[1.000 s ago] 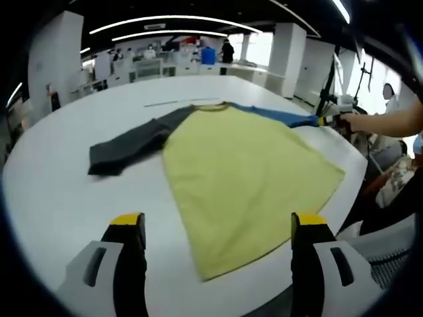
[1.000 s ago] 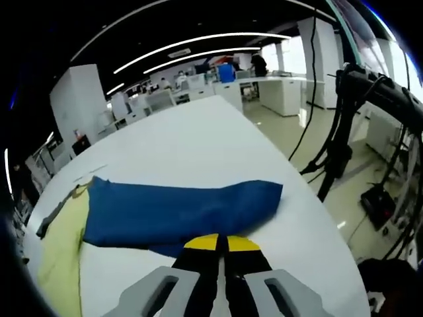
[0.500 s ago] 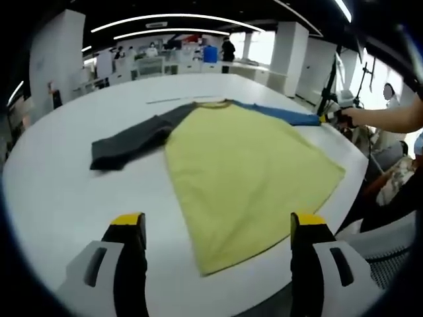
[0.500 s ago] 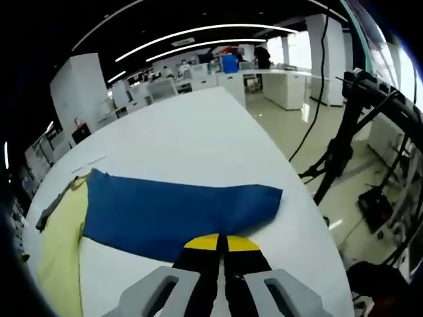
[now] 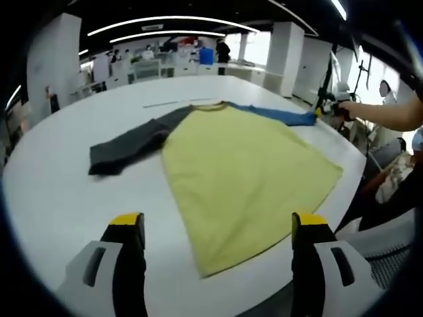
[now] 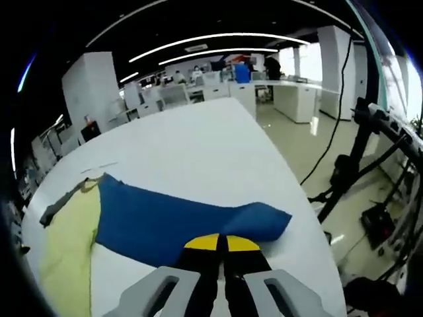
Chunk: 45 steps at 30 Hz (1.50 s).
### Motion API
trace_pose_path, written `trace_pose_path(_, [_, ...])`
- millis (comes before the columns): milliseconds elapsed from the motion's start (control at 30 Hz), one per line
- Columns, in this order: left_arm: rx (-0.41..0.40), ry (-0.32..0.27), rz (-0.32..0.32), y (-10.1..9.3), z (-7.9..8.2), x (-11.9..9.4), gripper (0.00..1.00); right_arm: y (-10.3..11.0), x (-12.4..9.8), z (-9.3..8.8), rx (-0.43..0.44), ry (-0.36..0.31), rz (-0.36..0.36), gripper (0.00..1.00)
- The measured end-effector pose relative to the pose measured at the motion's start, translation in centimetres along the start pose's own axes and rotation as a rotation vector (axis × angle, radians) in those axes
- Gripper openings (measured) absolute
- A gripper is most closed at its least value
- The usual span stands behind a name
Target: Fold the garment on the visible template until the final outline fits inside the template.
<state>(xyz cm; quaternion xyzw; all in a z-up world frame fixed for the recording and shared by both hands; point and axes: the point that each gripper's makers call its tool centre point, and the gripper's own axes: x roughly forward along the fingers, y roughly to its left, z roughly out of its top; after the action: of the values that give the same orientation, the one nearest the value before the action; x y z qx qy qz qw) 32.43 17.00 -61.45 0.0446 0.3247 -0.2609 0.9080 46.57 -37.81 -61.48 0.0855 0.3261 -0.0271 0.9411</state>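
Sleeve point(image 6: 178, 221) edge pinched by right hand-held gripper point(image 6: 221, 243) | left hand-held gripper point(image 5: 218, 228) agape

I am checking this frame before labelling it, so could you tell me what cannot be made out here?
- The template: no outline can be made out on the white table in either view.
- Right gripper, right gripper view: its shut yellow tips hide the blue sleeve edge they pinch.
- Grey sleeve cuff, left gripper view: too small and blurred.
- Left gripper: open, off the yellow shirt body.
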Motion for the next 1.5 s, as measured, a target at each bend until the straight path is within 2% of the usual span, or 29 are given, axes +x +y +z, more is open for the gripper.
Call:
trace_pose_path(200, [0.0, -0.025, -0.005, 0.1, 0.7, -0.1, 0.9, 1.7, -0.2, 1.2, 0.005, -0.026, 0.039, 0.0])
trace_pose_path(467, [0.017, -0.041, -0.018, 0.2, 1.2, -0.2, 0.92, 3.7, -0.4, 2.8, -0.033, -0.048, 0.071, 0.0])
trace_pose_path(633, [0.027, -0.053, -0.029, 0.0, 1.6, -0.3, 0.94, 4.8, -0.1, 3.1, -0.051, -0.038, 0.092, 0.0])
trace_pose_path(1100, [0.006, -0.084, -0.034, 0.4, 1.8, -0.8, 0.95, 10.9, 0.0, 4.0, -0.124, -0.034, 0.19, 0.0])
trace_pose_path(1500, [0.004, -0.073, -0.042, 0.2, 1.2, -0.9, 0.94, 16.2, 0.7, 4.0, -0.192, -0.026, 0.256, 0.0])
